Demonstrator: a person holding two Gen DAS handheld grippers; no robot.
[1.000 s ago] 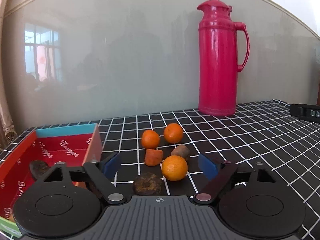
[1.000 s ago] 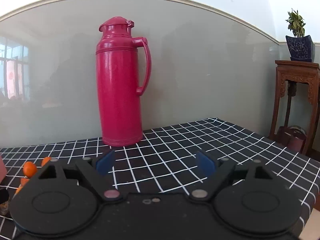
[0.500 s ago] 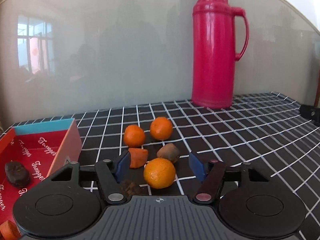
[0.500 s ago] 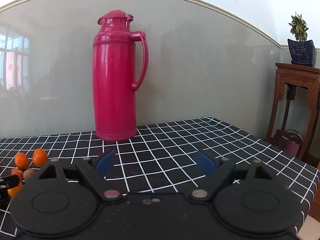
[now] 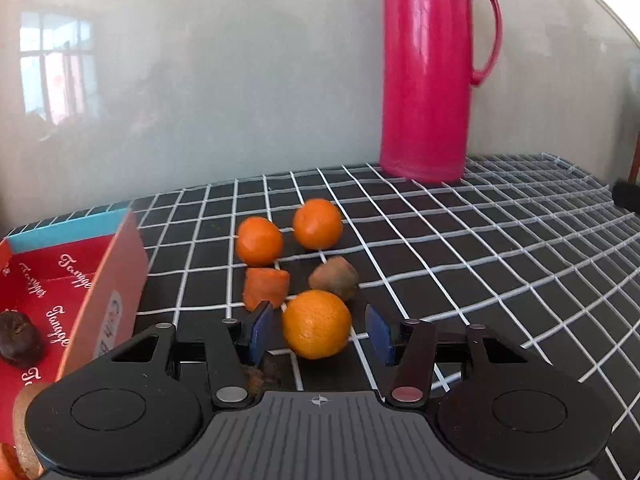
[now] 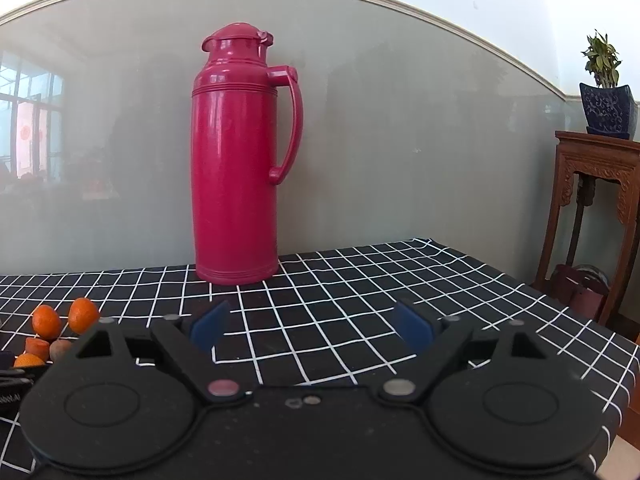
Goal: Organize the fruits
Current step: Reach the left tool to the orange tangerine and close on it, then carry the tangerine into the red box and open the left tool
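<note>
The left gripper (image 5: 318, 334) has pushed in toward the fruit pile, its jaws closing around the nearest orange (image 5: 317, 324) on the tablecloth, pads not yet touching; the right gripper (image 6: 310, 328) hangs spread and empty; next comes pinching gently, then carrying it to the red box (image 5: 108, 280).

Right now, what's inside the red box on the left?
In the red box a dark brown fruit lies on the floor. Near the bottom corner, a brownish piece and something orange peek out; the left gripper's body covers the rest.
</note>
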